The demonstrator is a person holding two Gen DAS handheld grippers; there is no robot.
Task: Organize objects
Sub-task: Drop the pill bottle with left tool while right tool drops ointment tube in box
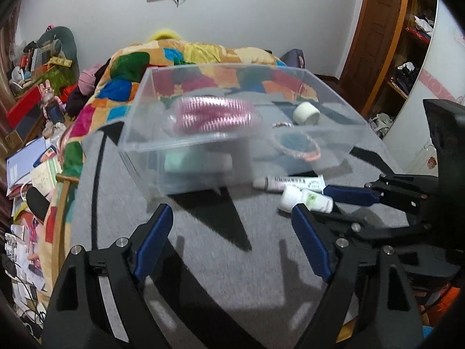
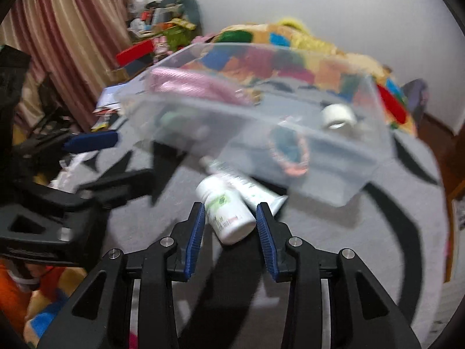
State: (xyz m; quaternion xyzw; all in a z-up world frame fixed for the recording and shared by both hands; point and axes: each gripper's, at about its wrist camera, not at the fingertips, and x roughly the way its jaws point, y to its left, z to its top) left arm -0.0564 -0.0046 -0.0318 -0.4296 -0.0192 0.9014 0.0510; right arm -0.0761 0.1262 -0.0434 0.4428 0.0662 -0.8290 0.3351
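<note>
A clear plastic box point(image 1: 186, 145) point(image 2: 343, 186) stands on a grey mat. Inside lie a pink hair roller point(image 1: 215, 115) point(image 2: 200, 85), a white tape roll point(image 1: 306, 112) point(image 2: 338, 116), a pink bracelet point(image 1: 299, 145) point(image 2: 287, 152) and a pale green item point(image 1: 197, 161). In front of the box lie a white bottle point(image 1: 305, 199) point(image 2: 226, 212) and a white tube point(image 1: 287, 182) point(image 2: 250, 187). My left gripper point(image 1: 229, 221) is open and empty in front of the box. My right gripper point(image 2: 231, 212) point(image 1: 316, 203) is open, with its fingers on either side of the white bottle.
The grey mat point(image 1: 203, 261) with black stripes covers the surface. A colourful quilt point(image 1: 180, 58) lies behind the box. Cluttered shelves and papers point(image 1: 32, 160) stand at the left. A wooden door and wardrobe point(image 1: 386, 43) are at the right.
</note>
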